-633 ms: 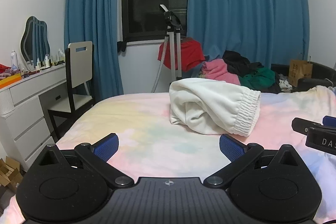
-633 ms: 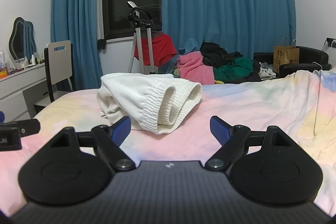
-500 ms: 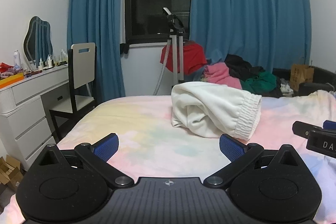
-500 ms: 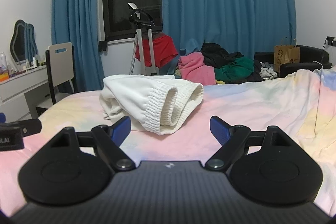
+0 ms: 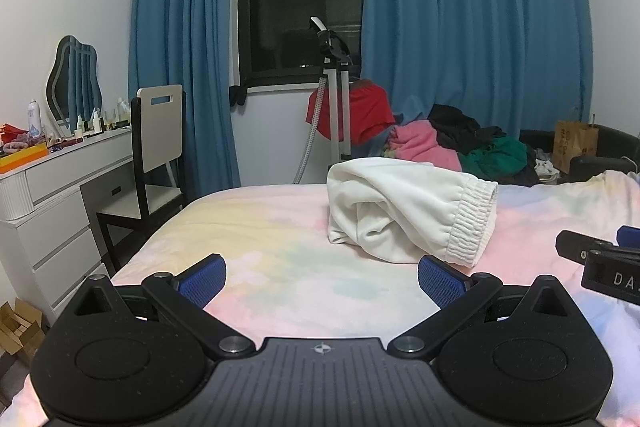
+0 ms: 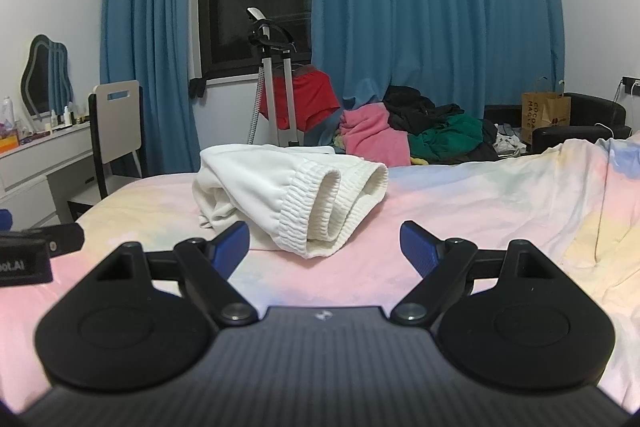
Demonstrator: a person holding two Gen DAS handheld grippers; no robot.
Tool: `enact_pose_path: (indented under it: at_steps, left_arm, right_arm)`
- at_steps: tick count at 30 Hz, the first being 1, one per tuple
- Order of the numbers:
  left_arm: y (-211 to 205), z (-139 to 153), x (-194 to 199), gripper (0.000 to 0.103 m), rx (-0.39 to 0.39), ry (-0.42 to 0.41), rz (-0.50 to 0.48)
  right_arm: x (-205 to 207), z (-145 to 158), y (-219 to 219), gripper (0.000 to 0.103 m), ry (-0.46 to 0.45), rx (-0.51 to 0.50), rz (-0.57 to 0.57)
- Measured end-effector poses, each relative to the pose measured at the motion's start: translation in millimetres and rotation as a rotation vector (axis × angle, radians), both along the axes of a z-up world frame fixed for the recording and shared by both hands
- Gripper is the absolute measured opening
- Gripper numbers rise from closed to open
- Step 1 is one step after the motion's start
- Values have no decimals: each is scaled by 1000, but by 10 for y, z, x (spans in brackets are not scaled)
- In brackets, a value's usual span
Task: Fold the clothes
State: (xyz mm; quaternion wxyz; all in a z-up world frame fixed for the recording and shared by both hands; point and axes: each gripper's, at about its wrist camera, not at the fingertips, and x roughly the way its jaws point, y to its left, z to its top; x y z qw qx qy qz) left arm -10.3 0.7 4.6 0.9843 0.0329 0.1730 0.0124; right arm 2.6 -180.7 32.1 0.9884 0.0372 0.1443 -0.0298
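A folded white garment with a ribbed elastic waistband (image 5: pixel 408 211) lies in a bundle on the pastel tie-dye bed (image 5: pixel 272 247). It also shows in the right wrist view (image 6: pixel 292 195), waistband end towards me. My left gripper (image 5: pixel 322 277) is open and empty, held low over the bed short of the garment. My right gripper (image 6: pixel 325 247) is open and empty, just short of the waistband. Each gripper's side shows at the edge of the other's view.
A heap of pink, black and green clothes (image 6: pixel 416 135) lies behind the bed. A garment steamer stand with red cloth (image 5: pixel 340 107) stands by the window. A white dresser (image 5: pixel 52 195) and chair (image 5: pixel 156 147) are at the left. A paper bag (image 6: pixel 546 115) sits at the right.
Both views have tilted upward slightly, so the garment sits lower in the frames. The garment itself has not moved and both grippers stay open.
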Motion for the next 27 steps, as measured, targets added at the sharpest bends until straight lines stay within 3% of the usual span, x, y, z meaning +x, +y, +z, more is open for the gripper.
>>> enact_pose_path:
  at_steps: [22, 27]
  left_arm:
    - [-34, -79, 65, 103, 24, 22, 0]
    - [0, -88, 67, 103, -4, 6, -14]
  right_arm:
    - [-46, -15, -69, 84, -7, 28, 8]
    - [-45, -10, -79, 84, -8, 33, 5]
